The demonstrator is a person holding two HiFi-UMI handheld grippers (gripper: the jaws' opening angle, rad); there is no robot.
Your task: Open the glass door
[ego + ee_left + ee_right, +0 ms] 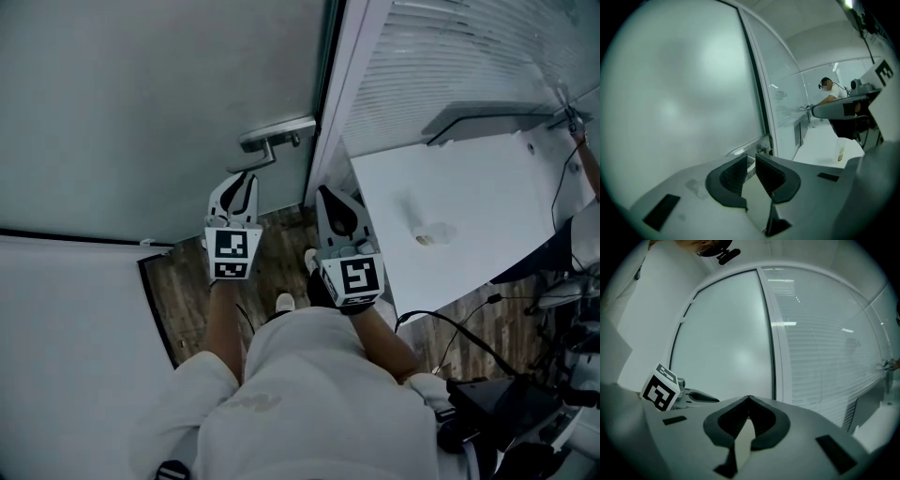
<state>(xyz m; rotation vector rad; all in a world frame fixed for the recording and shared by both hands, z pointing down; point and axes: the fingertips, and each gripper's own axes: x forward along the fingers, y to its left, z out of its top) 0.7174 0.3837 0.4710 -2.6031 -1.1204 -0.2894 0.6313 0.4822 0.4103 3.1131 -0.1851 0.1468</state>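
1. The frosted glass door [141, 112] stood closed against a white frame [339, 94] and filled the upper left of the head view.
2. A metal lever handle [274, 139] sat on the door's right edge, just beside the frame.
3. The left gripper [242, 180] pointed at the handle with its tips just short of it. Contact could not be confirmed from the head view.
4. In the left gripper view the fingers [733, 176] were slightly spread with a narrow gap and pinched nothing. The handle showed through the gap, just beyond the tips.
5. The right gripper [330, 195] was held beside the left one, near the frame and apart from the handle.
6. In the right gripper view the fingers [768, 418] were pressed together at the tips and were empty. They faced the door edge and frame.
7. Blinds [450, 56] hung behind the glass to the right of the frame.
8. A white desk [487, 216] stood to the right of the frame, with a small cup [429, 235] on it.
9. A wood floor [183, 281] lay below the door, and the person's shoe [285, 302] was on it between the two arms.
10. Cables and dark gear lay at the bottom right of the head view, too cluttered to tell apart.
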